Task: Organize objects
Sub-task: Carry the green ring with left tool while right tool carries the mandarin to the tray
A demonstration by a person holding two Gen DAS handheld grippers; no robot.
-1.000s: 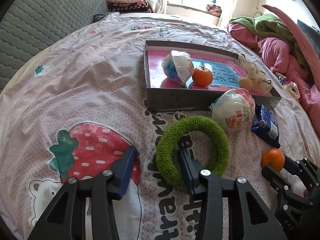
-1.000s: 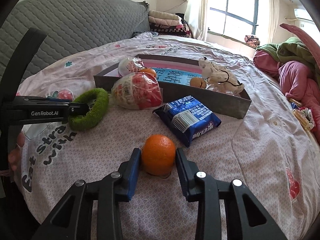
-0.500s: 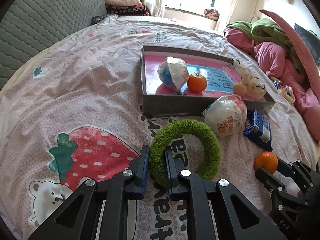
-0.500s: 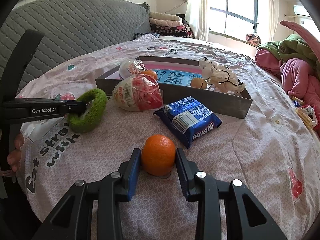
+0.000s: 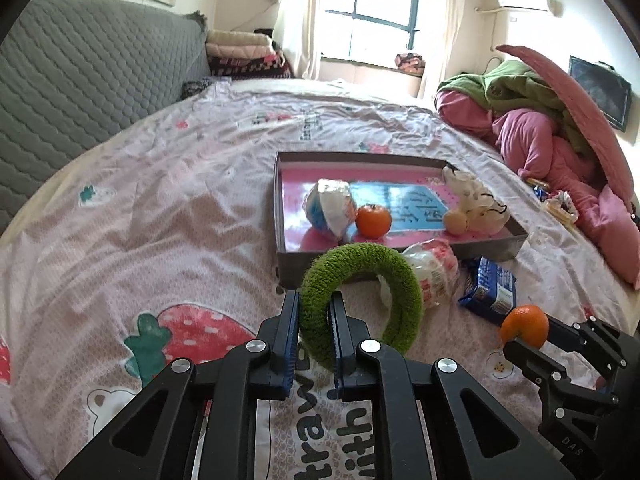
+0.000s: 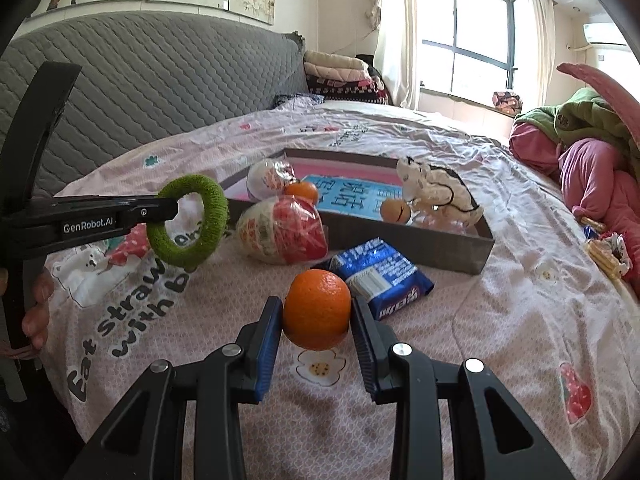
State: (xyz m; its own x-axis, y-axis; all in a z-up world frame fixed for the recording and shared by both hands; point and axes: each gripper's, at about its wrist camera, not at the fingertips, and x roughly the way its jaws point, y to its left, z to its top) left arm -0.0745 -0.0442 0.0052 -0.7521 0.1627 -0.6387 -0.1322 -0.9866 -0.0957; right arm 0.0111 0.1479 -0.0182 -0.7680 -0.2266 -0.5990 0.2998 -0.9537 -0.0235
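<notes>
My left gripper (image 5: 314, 312) is shut on the near side of a fuzzy green ring (image 5: 396, 280), which hangs tilted clear of the bedsheet; the ring (image 6: 212, 216) also shows at the left of the right wrist view. My right gripper (image 6: 317, 312) is shut on an orange (image 6: 318, 314), held just above the sheet, and that orange (image 5: 524, 326) appears low right in the left wrist view. Beyond both stands a shallow grey tray (image 5: 492, 246) with a pink floor, holding a wrapped ball (image 5: 330, 208), a second orange (image 5: 373, 221) and a white plush toy (image 5: 476, 200).
In front of the tray lie a red-and-white wrapped ball (image 6: 284, 236) and a blue snack packet (image 6: 380, 276). A grey quilted headboard (image 6: 140, 88) rises at the left. Pink and green bedding (image 5: 540, 128) is piled at the right. A hand (image 6: 36, 312) grips the left tool.
The left gripper closed on the green ring and lifted it off the sheet. The right gripper kept its hold on the orange, which now sits slightly above the sheet.
</notes>
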